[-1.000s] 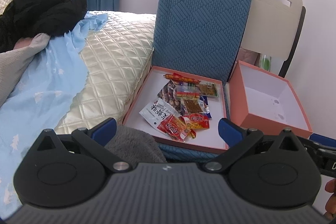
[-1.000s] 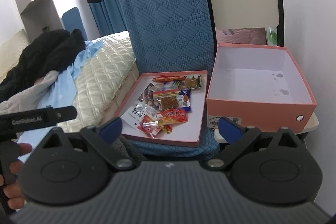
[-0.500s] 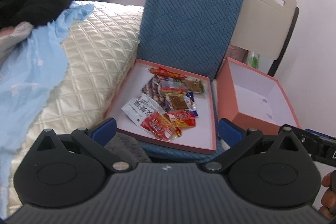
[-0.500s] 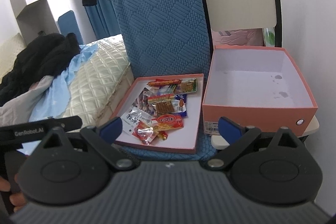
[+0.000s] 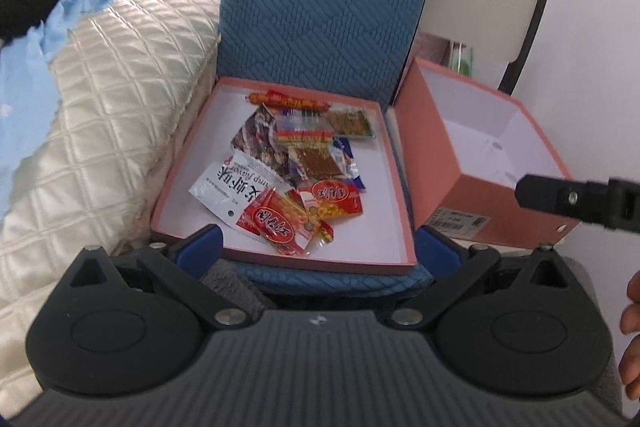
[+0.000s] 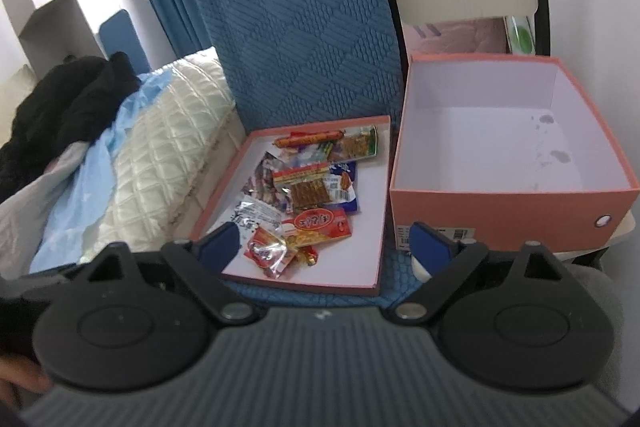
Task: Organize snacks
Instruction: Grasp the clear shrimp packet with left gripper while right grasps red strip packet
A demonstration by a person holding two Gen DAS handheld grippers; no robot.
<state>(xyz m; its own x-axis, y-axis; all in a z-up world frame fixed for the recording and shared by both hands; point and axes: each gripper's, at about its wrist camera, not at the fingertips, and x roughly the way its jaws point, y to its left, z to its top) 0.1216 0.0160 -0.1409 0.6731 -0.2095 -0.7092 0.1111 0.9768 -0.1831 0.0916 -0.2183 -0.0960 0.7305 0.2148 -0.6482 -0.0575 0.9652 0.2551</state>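
**Snack packets piled in the box lid, both grippers spread and empty**

While the snack packets (image 5: 292, 179) lie heaped in the shallow pink box lid (image 5: 394, 195), none of them is held by either tool. Nearest the camera sits a red crinkled packet (image 5: 276, 221), touching a white sachet with black lettering (image 5: 232, 187) on its left and a red-and-yellow packet (image 5: 332, 197) on its right. Behind these lie a clear packet of brown strips (image 5: 316, 163) and, along the far edge, a long red sausage stick (image 5: 288, 100).

The lid rests on a blue textured cushion (image 6: 304, 27) that also rises behind it. Just beside the lid, on the right, stands the deep pink box (image 6: 516, 203), its white interior showing a few grey stains.

The left gripper (image 5: 318, 247) hovers at the lid's near edge with its blue-tipped fingers (image 5: 200, 251) spread wide, grasping nothing. The right gripper (image 6: 326, 247) is likewise released, one finger before the lid's near corner and the other before the deep box.

A cream quilted bedspread (image 5: 108, 99) lies to the left, with a light blue cloth (image 6: 76, 195) and dark clothing (image 6: 60, 99) on it.
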